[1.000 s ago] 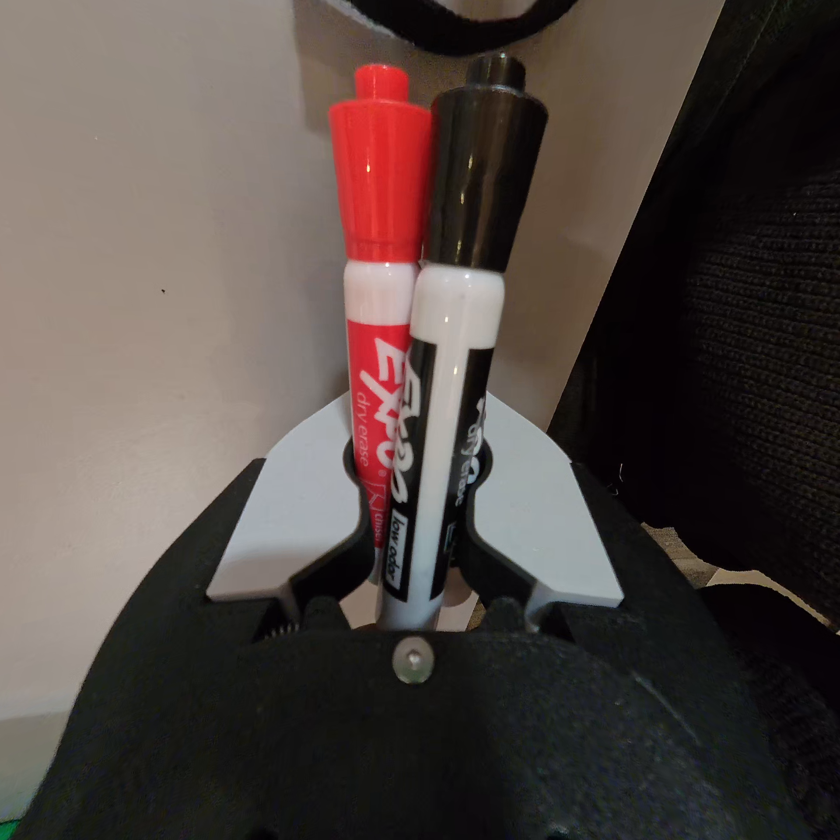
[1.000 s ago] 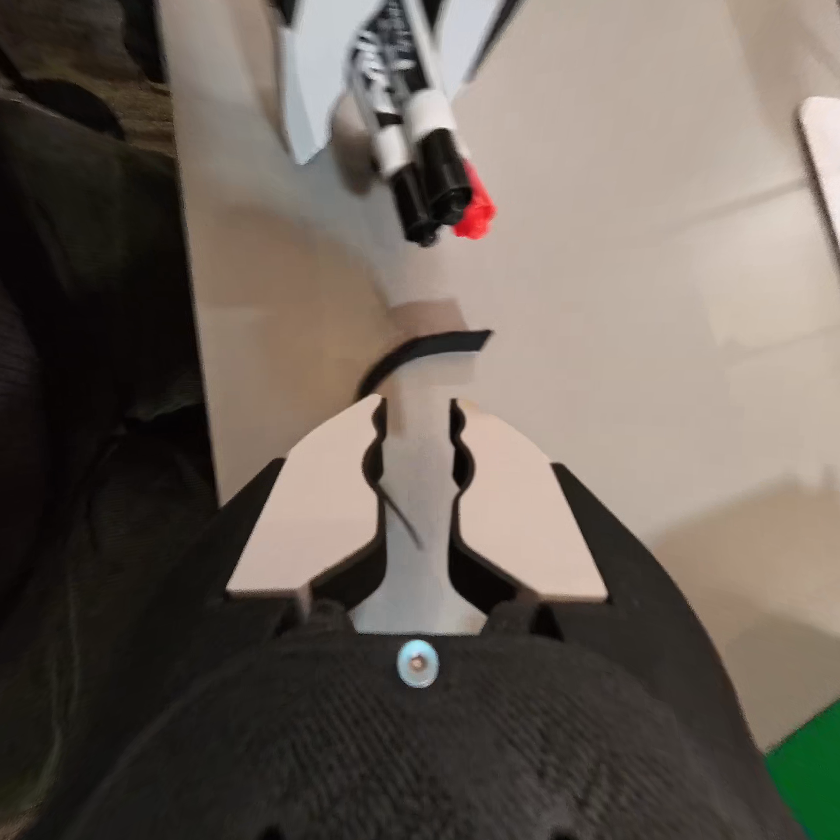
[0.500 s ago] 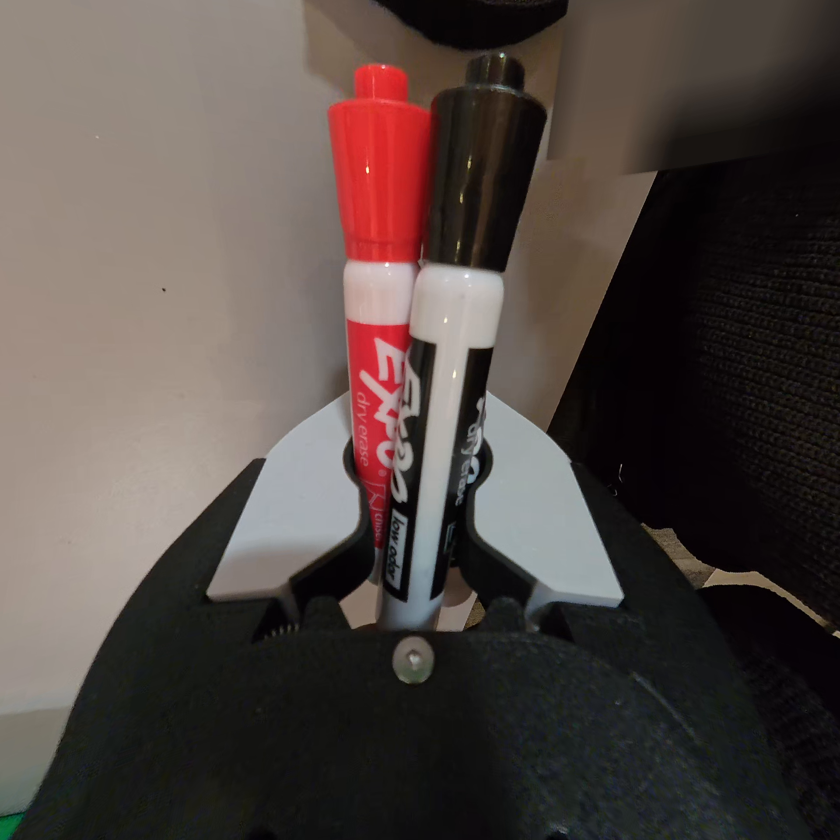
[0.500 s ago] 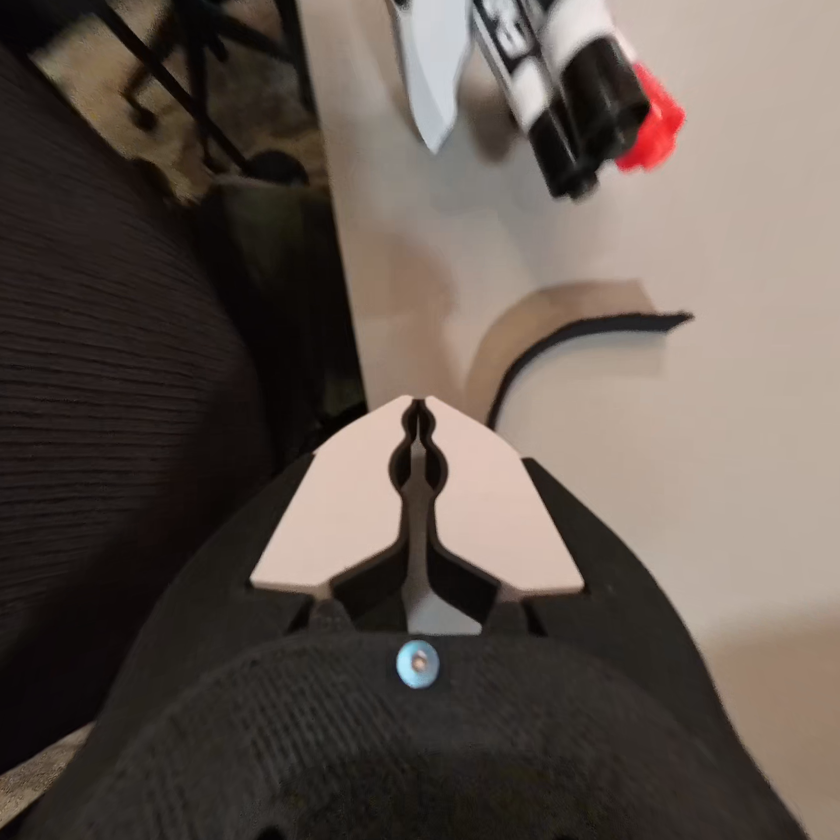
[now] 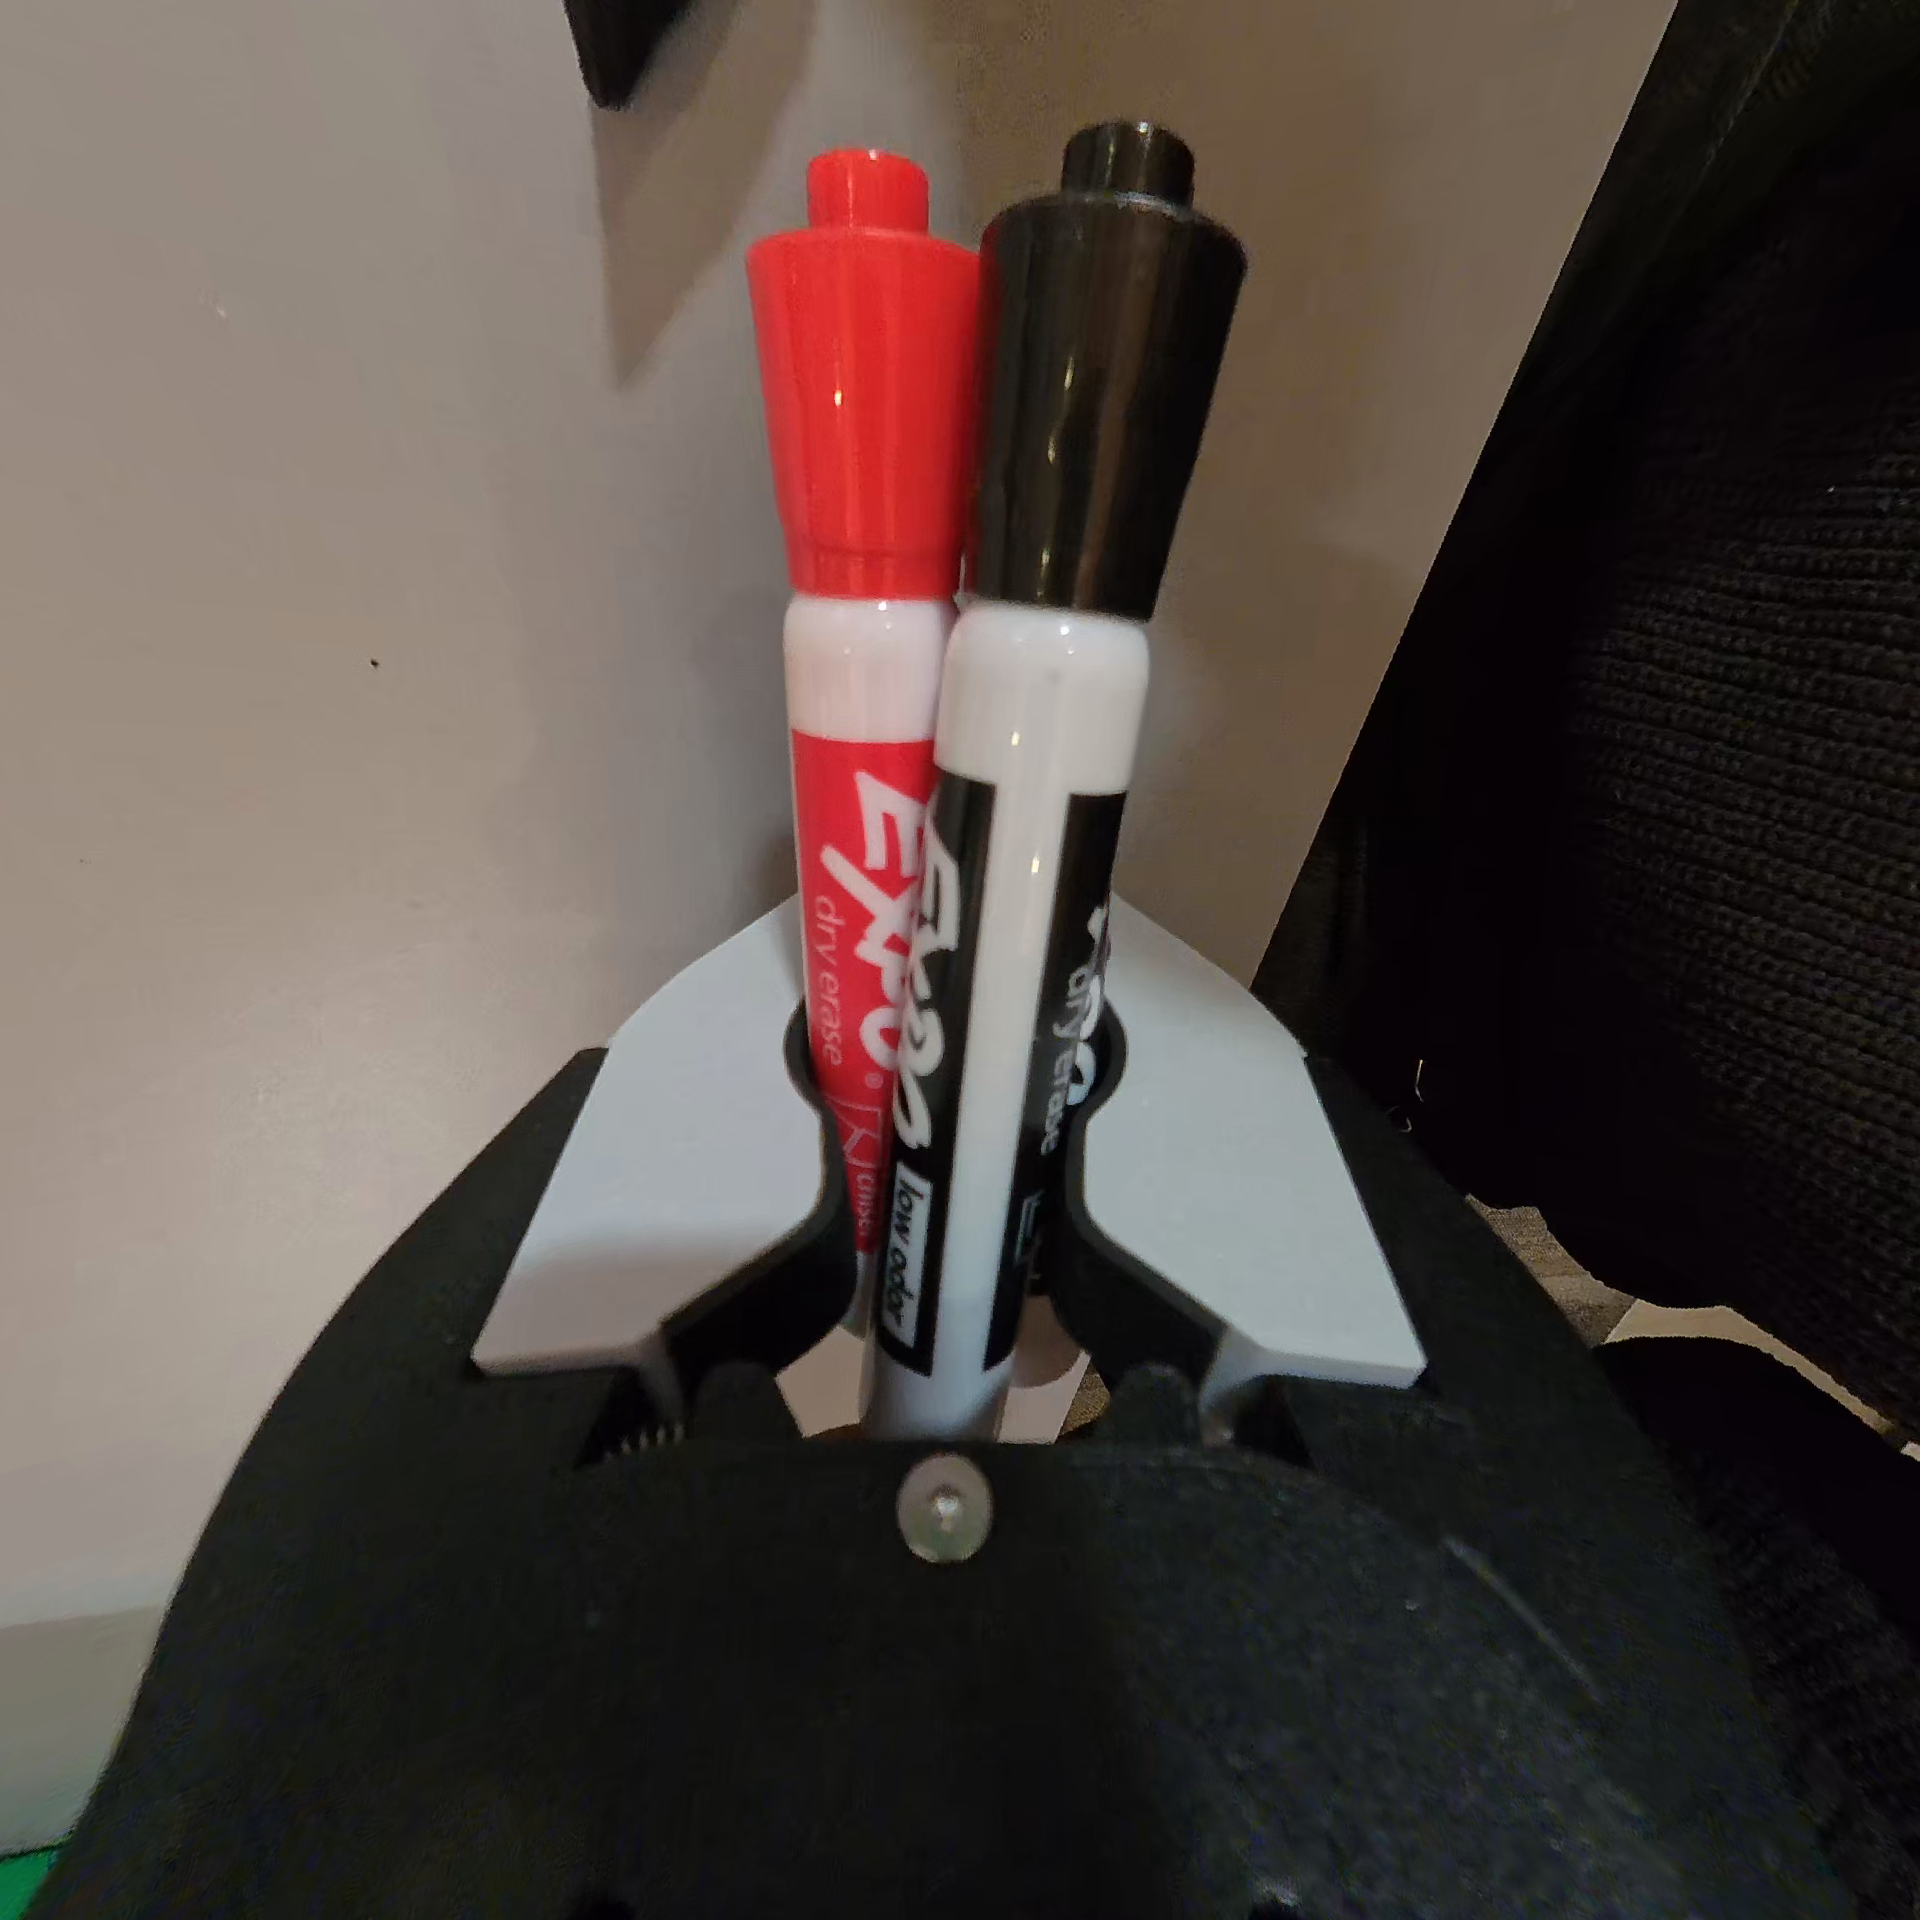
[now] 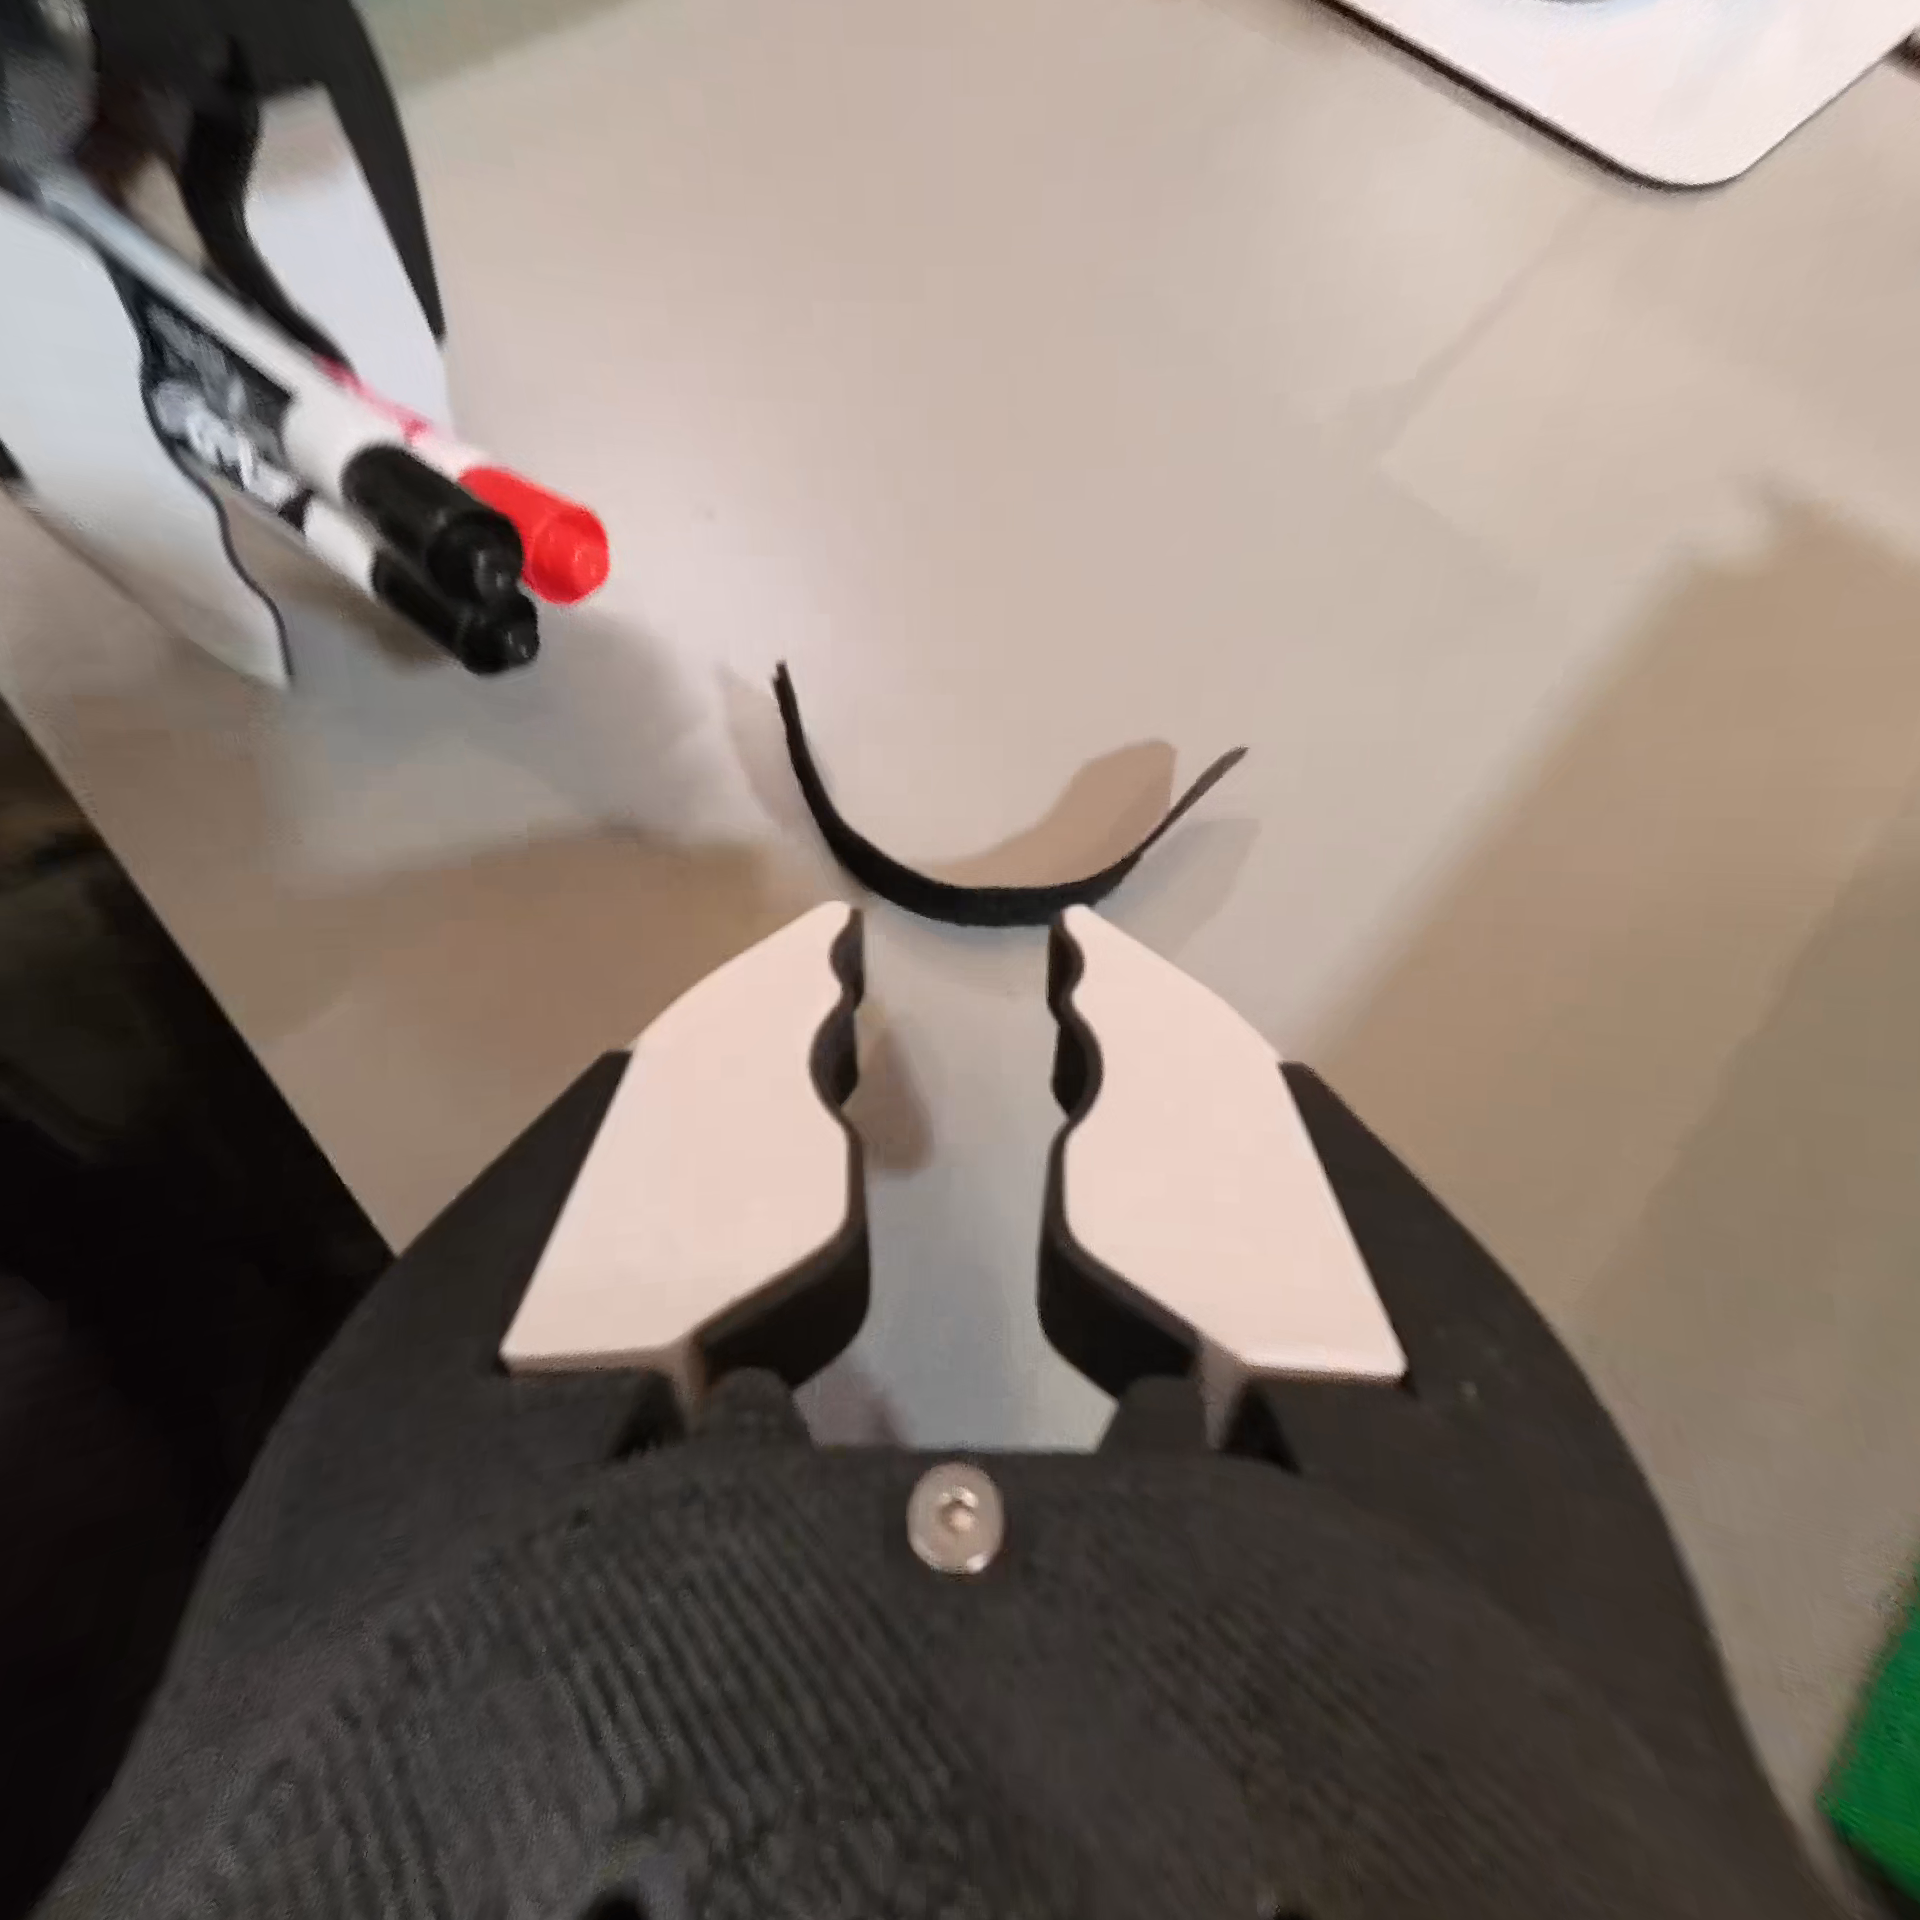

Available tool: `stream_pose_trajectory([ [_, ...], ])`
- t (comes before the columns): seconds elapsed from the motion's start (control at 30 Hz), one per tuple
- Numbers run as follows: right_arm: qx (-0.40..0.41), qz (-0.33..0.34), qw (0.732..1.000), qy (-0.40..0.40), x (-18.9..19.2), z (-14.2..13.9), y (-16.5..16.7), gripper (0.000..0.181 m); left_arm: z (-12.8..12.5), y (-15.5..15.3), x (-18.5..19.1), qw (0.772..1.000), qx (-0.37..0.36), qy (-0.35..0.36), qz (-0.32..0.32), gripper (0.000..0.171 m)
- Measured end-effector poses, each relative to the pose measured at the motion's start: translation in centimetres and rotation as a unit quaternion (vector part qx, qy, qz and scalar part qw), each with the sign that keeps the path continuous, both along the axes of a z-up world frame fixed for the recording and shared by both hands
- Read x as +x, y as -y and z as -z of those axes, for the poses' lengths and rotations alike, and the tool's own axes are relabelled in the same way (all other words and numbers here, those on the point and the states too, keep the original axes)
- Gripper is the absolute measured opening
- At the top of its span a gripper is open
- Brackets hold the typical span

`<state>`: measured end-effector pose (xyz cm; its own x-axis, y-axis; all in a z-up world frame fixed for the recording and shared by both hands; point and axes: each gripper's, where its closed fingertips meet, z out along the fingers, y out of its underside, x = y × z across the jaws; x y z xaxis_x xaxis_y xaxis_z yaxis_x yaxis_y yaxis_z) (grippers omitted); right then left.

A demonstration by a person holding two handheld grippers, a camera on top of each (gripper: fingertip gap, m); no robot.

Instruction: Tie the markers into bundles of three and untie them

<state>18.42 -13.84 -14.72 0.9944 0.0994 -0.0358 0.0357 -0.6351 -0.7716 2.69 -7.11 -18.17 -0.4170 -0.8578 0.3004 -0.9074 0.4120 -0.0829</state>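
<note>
My left gripper (image 5: 951, 935) is shut on a bundle of markers held upright. The red marker (image 5: 862, 499) and a black marker (image 5: 1101, 499) show side by side; the right wrist view shows three caps together (image 6: 468, 561), two black and one red, sticking out over the beige table (image 6: 1039, 416). A black strap (image 6: 977, 899) lies curved on the table, both ends lifted. My right gripper (image 6: 961, 920) is open and empty, its tips right at the strap's middle. No strap is visible around the markers.
A white rounded flat object (image 6: 1621, 94) lies at the far right of the table. A green patch (image 6: 1881, 1714) shows at the lower right. The table edge runs along the left, with dark fabric (image 5: 1662, 831) beyond it. The left gripper's tips are roughly 20 cm from the right gripper's. The right tips stand about 35 cm off the white rounded flat object (image 6: 1621, 94).
My right gripper, shut half a second ago, has opened and swung round so the strap sits at its tips. The left gripper still holds the markers unmoved.
</note>
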Motion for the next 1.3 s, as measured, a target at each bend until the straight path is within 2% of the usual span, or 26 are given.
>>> stream_pose_trajectory([
  [0.1, 0.009, 0.029, 0.997, -0.068, -0.2, 0.9, -0.8, 0.056, 0.0, 0.0, 0.0, 1.000, 0.001, 0.000, 0.000, 0.043],
  [0.2, -0.010, 0.052, 0.997, -0.058, 0.4, 2.4, -1.4, 0.075, 0.0, 0.0, 0.0, 1.000, 0.001, 0.000, 0.000, 0.043],
  [0.37, -0.010, 0.035, 0.998, -0.055, -0.1, 2.3, -3.4, 0.084, 0.0, 0.0, 0.0, 1.000, -0.002, 0.000, 0.000, 0.043],
  [0.53, -0.043, 0.025, 0.997, -0.054, -0.5, 3.3, -4.1, 0.083, 0.0, 0.0, 0.0, 1.000, 0.000, 0.001, 0.001, 0.043],
  [0.73, -0.034, -0.008, 0.998, -0.050, -1.3, 2.9, -3.8, 0.056, 0.0, 0.0, 0.0, 1.000, 0.003, 0.000, 0.002, 0.043],
  [0.83, -0.037, -0.018, 0.998, -0.050, -1.4, 2.9, -3.5, 0.050, 0.0, 0.0, 0.0, 1.000, 0.004, 0.000, 0.001, 0.043],
  [1.0, -0.008, -0.034, 0.993, -0.110, -2.2, 1.7, -3.2, 0.046, 0.0, 0.0, 0.0, 1.000, 0.004, 0.000, 0.002, 0.043],
  [1.13, 0.074, -0.076, 0.968, -0.228, -3.8, -1.5, -3.1, 0.043, 0.0, 0.0, 0.0, 1.000, 0.002, 0.001, 0.001, 0.043],
  [1.3, 0.190, -0.105, 0.894, -0.393, -4.9, -6.0, -2.4, 0.042, 0.0, 0.0, 0.0, 1.000, -0.004, 0.003, 0.000, 0.043],
])
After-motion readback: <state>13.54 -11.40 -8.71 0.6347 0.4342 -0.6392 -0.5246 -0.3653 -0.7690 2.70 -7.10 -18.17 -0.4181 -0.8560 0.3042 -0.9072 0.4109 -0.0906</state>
